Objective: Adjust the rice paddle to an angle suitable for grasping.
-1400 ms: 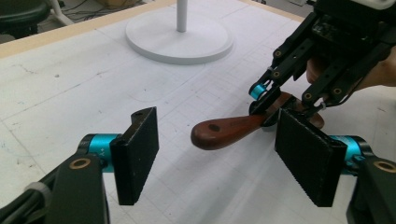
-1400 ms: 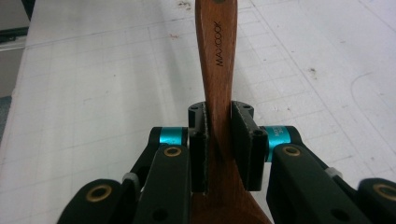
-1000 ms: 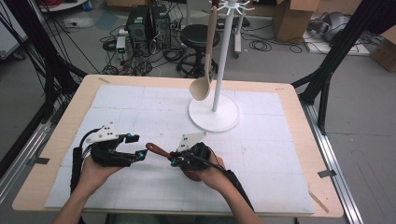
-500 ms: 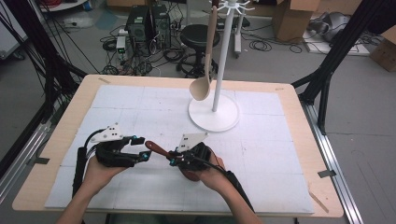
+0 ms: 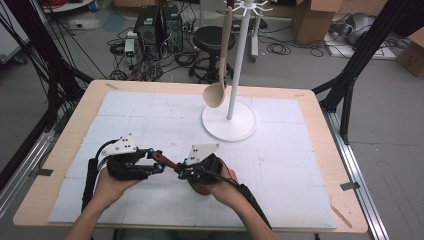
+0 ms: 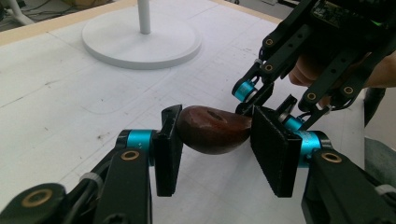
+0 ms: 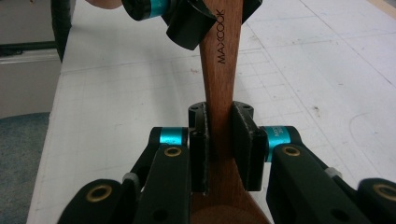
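A dark wooden spoon (image 5: pixel 168 162) is held level above the white mat between both hands. My right gripper (image 7: pixel 219 140) is shut on its handle (image 7: pixel 219 70) just ahead of the bowl, and it sits at centre front in the high view (image 5: pixel 181 172). The left gripper (image 6: pixel 215 140) has just been closing on the handle's rounded end (image 6: pixel 210 133), which has a small hole in it. Both of its pads (image 6: pixel 273 149) now touch the wood. In the high view the left gripper (image 5: pixel 156 161) faces the right one, tip to tip.
A white stand (image 5: pixel 229 122) with a round base rises at the back centre of the mat. A pale wooden spoon (image 5: pixel 220 75) hangs from its top. The table's wooden rim (image 5: pixel 320 120) frames the mat; cables and boxes lie on the floor beyond.
The left gripper's jaws have narrowed from wide apart to touching the spoon's handle end. The right gripper and the spoon have stayed in place.
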`<action>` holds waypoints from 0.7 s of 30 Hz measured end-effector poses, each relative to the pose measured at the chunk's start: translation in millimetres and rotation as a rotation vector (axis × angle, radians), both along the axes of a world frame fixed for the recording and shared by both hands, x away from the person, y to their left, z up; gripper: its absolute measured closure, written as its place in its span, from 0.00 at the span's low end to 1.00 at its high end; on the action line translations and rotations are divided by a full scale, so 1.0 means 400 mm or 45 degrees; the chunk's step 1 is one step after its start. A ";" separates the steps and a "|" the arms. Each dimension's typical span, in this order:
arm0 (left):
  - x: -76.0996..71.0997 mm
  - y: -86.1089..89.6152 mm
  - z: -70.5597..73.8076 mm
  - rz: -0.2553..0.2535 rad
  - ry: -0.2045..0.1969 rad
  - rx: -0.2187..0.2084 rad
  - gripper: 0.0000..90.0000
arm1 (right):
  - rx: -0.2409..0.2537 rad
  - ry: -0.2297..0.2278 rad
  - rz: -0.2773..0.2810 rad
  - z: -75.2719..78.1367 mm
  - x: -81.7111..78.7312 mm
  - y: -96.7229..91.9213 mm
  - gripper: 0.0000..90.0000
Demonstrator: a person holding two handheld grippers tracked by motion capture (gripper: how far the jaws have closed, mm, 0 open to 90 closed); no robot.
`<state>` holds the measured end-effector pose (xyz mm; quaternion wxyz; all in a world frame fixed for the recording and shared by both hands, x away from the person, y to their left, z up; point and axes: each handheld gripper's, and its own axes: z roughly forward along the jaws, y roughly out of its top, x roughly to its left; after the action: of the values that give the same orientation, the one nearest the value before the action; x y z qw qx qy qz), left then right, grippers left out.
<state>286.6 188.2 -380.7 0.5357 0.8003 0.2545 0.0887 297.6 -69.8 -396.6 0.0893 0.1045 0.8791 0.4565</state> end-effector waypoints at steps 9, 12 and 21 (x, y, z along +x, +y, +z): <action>-0.004 -0.002 0.003 -0.017 -0.008 -0.008 0.63 | 0.024 0.069 0.026 0.006 0.011 -0.007 0.81; -0.004 -0.002 0.005 -0.026 -0.009 -0.014 0.64 | 0.025 0.105 0.033 0.009 0.019 -0.006 0.80; -0.006 -0.003 0.008 -0.048 -0.021 -0.025 0.65 | 0.037 0.228 0.057 -0.003 0.041 -0.010 0.79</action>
<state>284.0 186.8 -377.3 0.5473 0.7987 0.2360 0.0827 314.1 -74.0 -397.7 -0.0013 0.1263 0.8789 0.4600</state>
